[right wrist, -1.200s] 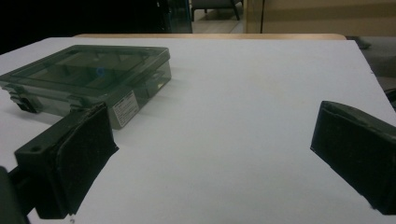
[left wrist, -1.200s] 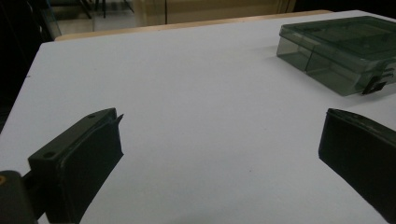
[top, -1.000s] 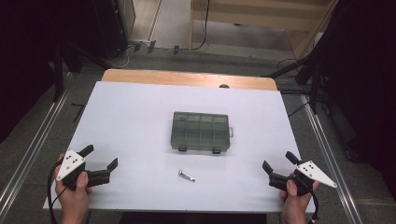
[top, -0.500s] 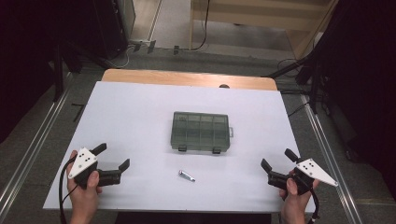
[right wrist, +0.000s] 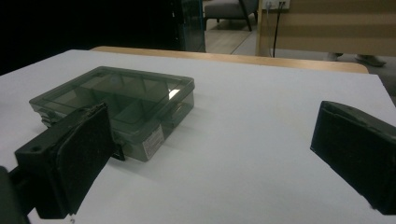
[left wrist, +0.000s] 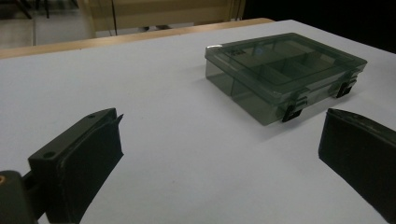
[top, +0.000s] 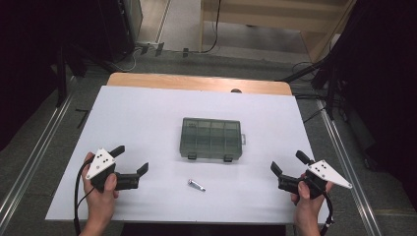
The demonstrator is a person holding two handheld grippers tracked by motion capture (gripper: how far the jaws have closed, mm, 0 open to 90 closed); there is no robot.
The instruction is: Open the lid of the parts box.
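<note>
A smoky-grey clear compartment box lies shut in the middle of the white table, with two black latches on its near side. A small silver screw lies in front of the box. My left gripper is held low at the front left, open and holding nothing, its jaws pointed toward the box. My right gripper is held at the front right, open too, nothing between its jaws. In the right gripper view the box lies beyond the left jaw.
A wooden strip runs along the table's far edge. Metal rails flank the table on both sides. Cables and dark stands sit on the floor beyond.
My left gripper has moved right and a little forward, toward the screw and box. The right gripper has stayed almost where it was.
</note>
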